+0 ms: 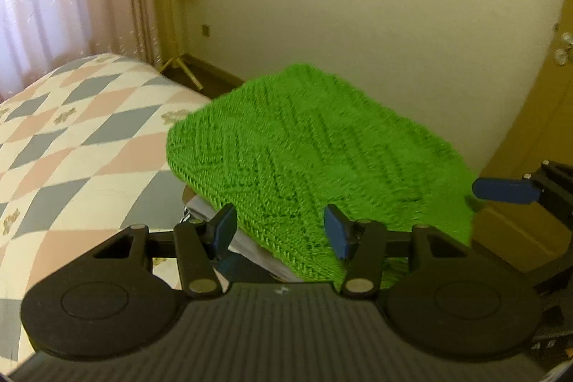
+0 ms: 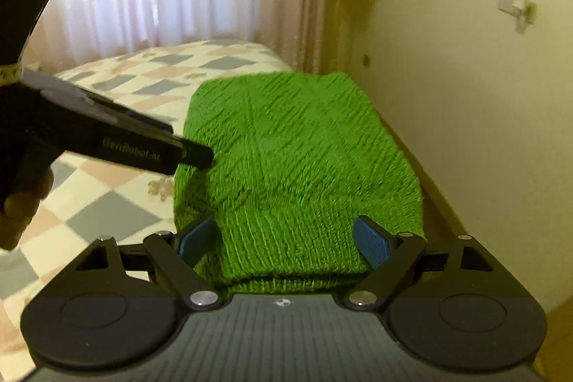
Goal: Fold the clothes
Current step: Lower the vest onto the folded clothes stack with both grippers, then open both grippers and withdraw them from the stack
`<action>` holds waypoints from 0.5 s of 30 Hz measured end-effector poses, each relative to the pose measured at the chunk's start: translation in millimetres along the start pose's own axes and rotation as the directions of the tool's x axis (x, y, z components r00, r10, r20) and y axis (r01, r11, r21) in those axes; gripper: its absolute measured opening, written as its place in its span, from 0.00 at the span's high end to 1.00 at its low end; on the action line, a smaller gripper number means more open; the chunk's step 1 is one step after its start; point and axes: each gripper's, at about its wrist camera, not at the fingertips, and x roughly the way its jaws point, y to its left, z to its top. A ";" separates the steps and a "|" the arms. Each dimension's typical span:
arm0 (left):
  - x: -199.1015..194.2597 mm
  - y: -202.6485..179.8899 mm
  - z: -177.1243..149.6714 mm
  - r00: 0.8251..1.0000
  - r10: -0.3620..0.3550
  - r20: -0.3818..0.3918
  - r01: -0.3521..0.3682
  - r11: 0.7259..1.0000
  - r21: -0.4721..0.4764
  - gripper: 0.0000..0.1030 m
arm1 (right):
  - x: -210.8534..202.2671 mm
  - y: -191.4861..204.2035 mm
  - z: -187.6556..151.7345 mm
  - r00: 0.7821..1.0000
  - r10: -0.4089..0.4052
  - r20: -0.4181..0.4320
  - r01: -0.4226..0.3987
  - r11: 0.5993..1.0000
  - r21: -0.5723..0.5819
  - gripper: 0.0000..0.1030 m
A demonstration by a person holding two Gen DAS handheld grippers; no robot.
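Knitwear is what the scene turns on: a green knitted sweater [image 1: 315,153] is seen as a compact, flat rectangle, with doubled layers showing at its near edge, so a folded state is suggested. It lies at the corner of a bed covered by a diamond-patterned quilt [image 1: 71,138], close to the cream wall [image 1: 394,24], and something pale and flat, not identifiable, shows beneath its near edge. The left gripper [image 1: 283,231] is held low over the near edge with its jaws spread wide and nothing clasped between them; the right gripper [image 2: 284,238] is likewise spread wide, straddling the sweater's near end without pinching it. Such placement would suit either pressing and squaring the bundle or reaching for a further fold; which of these applies cannot be settled. A hand [image 2: 21,203] is glimpsed on the left gripper's handle.
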 end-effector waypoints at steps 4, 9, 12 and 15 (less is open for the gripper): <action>-29.4 8.6 1.2 0.999 0.028 -0.038 -0.028 1.000 0.001 0.33 | -24.8 11.6 2.9 0.999 -0.042 0.008 0.042 0.995 0.093 0.12; -65.1 17.1 -7.6 0.994 0.063 -0.094 -0.063 0.998 0.004 0.21 | -41.7 27.8 -3.8 0.994 -0.079 -0.070 0.093 0.965 0.245 0.08; -86.8 17.9 -13.0 0.992 0.058 -0.115 -0.057 0.998 0.014 0.15 | -51.9 37.5 -7.9 0.988 -0.094 -0.119 0.129 0.935 0.331 0.03; -110.2 15.3 -19.4 0.993 0.058 -0.101 -0.054 0.998 0.040 0.09 | -64.2 48.0 -10.4 0.982 -0.110 -0.156 0.165 0.901 0.401 0.02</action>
